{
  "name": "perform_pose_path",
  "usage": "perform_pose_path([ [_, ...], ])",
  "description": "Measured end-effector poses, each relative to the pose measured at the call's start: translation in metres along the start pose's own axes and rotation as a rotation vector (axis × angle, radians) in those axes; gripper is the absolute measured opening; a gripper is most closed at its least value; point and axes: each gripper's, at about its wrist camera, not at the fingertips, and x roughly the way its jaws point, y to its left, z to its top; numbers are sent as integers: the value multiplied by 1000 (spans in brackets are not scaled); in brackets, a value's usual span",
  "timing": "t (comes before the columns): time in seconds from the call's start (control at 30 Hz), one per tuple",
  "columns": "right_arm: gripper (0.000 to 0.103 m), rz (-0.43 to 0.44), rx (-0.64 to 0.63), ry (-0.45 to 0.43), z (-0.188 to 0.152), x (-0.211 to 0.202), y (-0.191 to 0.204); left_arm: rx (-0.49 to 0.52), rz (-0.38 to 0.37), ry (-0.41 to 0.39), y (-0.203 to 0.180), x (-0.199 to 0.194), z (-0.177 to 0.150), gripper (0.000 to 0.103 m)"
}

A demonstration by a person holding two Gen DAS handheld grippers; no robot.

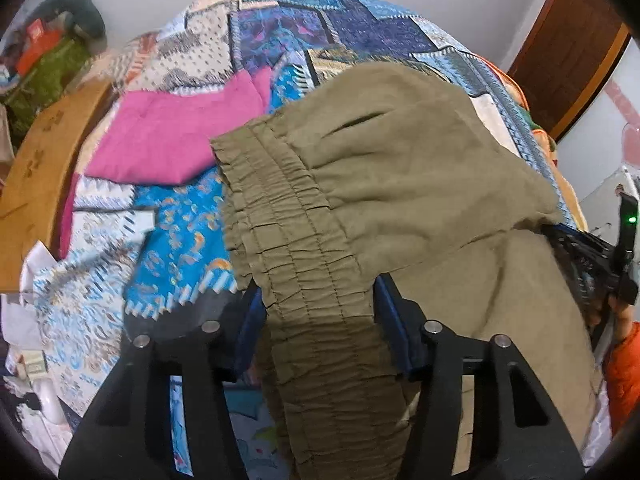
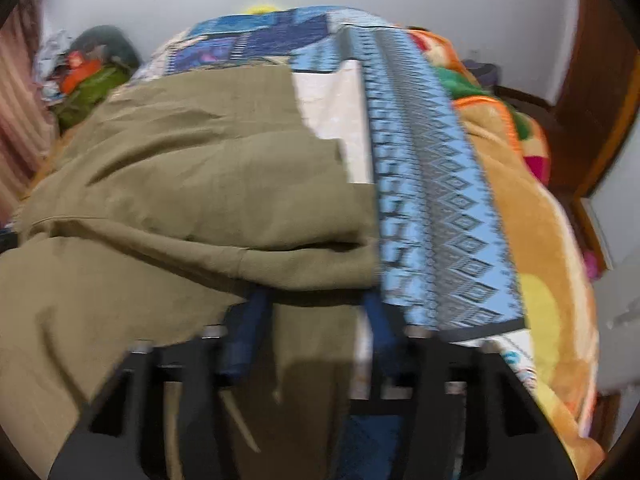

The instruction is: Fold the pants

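Olive-green pants [image 1: 400,184] lie on a patchwork bedspread [image 1: 288,28], folded over, with the gathered elastic waistband [image 1: 296,256] running down between the fingers of my left gripper [image 1: 316,300]. The jaws stand fairly wide with the waistband draped between them; the fingertips are hidden under cloth. In the right wrist view the pants [image 2: 192,184] fill the left half. My right gripper [image 2: 316,304] has its blue fingers [image 2: 248,320] under a folded edge of the cloth, tips hidden. The right gripper also shows at the far right of the left wrist view [image 1: 600,256].
A folded pink garment [image 1: 168,140] lies on the bedspread left of the pants. A wooden bed frame [image 1: 44,168] runs along the left. An orange fleece blanket [image 2: 532,216] covers the bed's right side. Clutter [image 1: 48,52] sits at the back left; a wooden door [image 1: 568,48] at the right.
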Motion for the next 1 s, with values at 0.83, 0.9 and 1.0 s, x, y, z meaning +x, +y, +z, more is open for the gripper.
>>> perform_pose_path([
  [0.83, 42, 63, -37, -79, 31, -39, -12, -24, 98, -67, 15, -23, 49, 78],
  [0.9, 42, 60, -29, -93, 36, -34, -8, -45, 91, -42, 19, -11, 54, 78],
  [1.0, 43, 56, -51, -65, 44, -17, -1, -76, 56, 10, 24, 7, 55, 78],
])
